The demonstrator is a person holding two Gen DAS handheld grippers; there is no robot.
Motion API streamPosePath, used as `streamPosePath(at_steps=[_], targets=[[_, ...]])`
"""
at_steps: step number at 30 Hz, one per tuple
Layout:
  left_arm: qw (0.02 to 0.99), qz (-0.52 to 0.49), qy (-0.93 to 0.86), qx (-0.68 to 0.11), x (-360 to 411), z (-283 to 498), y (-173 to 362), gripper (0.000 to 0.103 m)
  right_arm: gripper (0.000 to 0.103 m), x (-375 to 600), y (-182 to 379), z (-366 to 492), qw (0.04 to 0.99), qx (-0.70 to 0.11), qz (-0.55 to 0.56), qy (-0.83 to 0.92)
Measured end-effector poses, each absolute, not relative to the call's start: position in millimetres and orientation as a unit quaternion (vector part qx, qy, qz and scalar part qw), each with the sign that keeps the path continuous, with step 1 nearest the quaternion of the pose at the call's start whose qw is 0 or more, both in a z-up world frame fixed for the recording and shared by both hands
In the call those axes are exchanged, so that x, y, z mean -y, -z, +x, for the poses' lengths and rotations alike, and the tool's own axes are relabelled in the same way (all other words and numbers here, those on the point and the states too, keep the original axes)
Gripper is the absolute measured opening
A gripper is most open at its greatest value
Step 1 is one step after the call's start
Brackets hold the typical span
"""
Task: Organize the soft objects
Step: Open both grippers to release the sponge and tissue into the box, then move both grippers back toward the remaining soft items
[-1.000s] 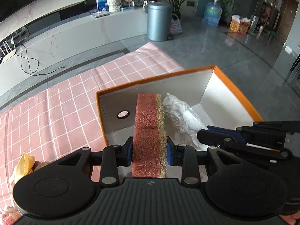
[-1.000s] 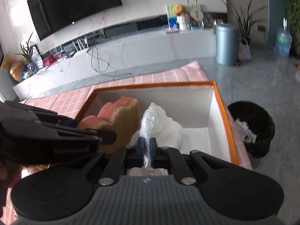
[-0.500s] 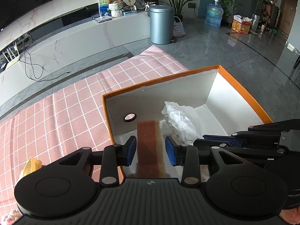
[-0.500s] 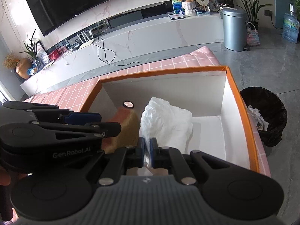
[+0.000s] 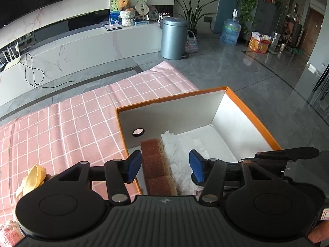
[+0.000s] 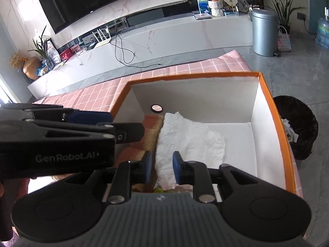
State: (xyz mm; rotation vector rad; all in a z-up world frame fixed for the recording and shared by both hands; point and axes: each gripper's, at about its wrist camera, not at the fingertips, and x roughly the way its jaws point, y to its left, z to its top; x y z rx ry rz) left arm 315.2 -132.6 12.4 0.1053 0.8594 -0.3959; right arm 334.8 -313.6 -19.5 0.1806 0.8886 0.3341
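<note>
An orange-rimmed white box (image 5: 254, 119) (image 6: 271, 100) stands on the pink checked cloth. On its floor lies a reddish-brown sponge (image 5: 157, 164) (image 6: 151, 123) along the left wall, with a crumpled white plastic bag (image 5: 181, 154) (image 6: 191, 140) beside it. My left gripper (image 5: 164, 166) hovers over the sponge with its jaws opening, and the pads are well clear of it. My right gripper (image 6: 162, 168) is over the near end of the white bag with its jaws opening. The bag lies loose between the pads. Each gripper shows at the edge of the other's view.
A yellow cloth (image 5: 34, 177) and a pink fluffy item (image 5: 8, 232) lie on the checked cloth (image 5: 72, 127) left of the box. A black waste bin (image 6: 298, 127) stands on the floor right of the table edge. The right half of the box floor is bare.
The left gripper let go of the sponge, which dropped into the box, and its jaws widened as it rose. The right gripper's jaws parted and released the white bag.
</note>
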Motion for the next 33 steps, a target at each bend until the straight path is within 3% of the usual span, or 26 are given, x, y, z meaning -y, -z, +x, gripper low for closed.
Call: streamPosePath(at_steps=[6, 17, 33], targets=[[0.894, 0.042, 0.196, -0.4, 124.3, 301.6, -25.9, 0.063, 0.023, 307.9, 4.5, 317.6, 0.892, -0.419, 0.071, -0.154], [0.912, 0.036, 0.219, -0.346, 93.3, 245.9, -47.0, 0.063, 0.038, 290.6, -29.9, 260.4, 0.92, -0.367, 0.034, -0.13], [0.952, 0.056, 0.185, -0.237, -13.1, 147.9, -7.6, 0.064, 0.046, 197.8, -11.5, 152.7, 0.96, -0.232, -0.016, -0.158]])
